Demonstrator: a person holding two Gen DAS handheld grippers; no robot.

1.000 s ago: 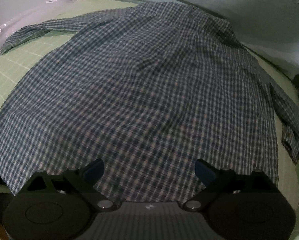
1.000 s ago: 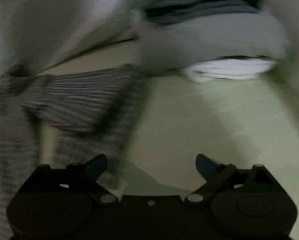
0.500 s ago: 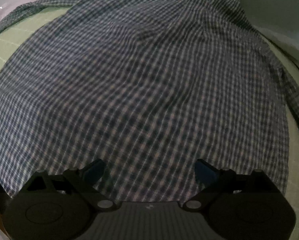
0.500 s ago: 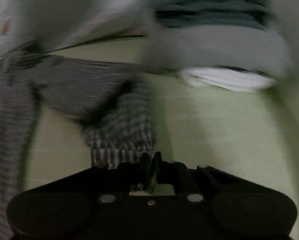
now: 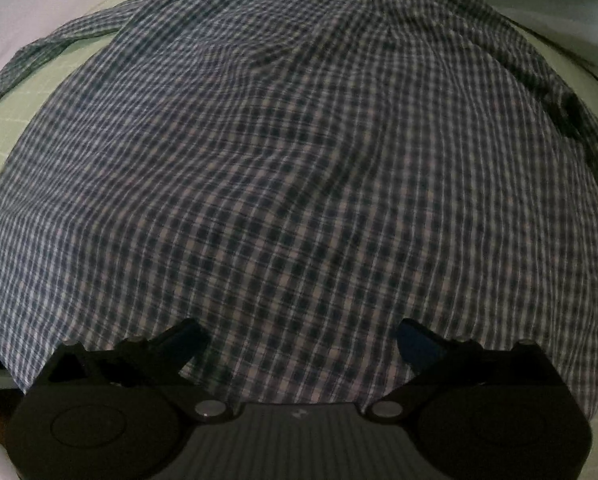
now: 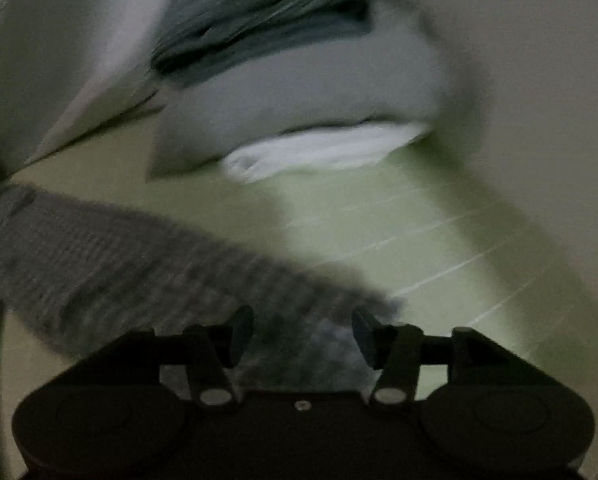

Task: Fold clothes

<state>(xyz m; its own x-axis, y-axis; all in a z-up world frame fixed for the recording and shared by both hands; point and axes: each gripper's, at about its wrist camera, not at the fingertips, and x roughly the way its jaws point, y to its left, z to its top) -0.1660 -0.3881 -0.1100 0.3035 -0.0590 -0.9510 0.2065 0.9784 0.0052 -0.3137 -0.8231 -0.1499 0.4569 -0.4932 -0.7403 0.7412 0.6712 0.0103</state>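
A blue and white checked shirt [image 5: 291, 160] lies spread flat on the green mat [image 5: 3, 128], one sleeve [image 5: 59, 48] stretched out at the far left. My left gripper [image 5: 299, 334] hovers over the near hem, pointing steeply down; its jaws are opening wide and hold nothing. In the blurred right wrist view the shirt's other sleeve [image 6: 119, 264] runs in from the left. Its cuff [image 6: 299, 304] ends between the fingers of my right gripper [image 6: 303, 332]. Those jaws are opening and the pads stand clear of the cloth.
A pile of folded grey and dark clothes [image 6: 299, 92] with a white piece [image 6: 319, 152] at the bottom sits on the mat [image 6: 439, 240] beyond the right gripper. Pale bedding [image 5: 559, 8] borders the mat behind the shirt.
The left gripper sank closer to the shirt. The right gripper shut on the cuff, drew the sleeve out sideways, and its jaws have now parted from it.
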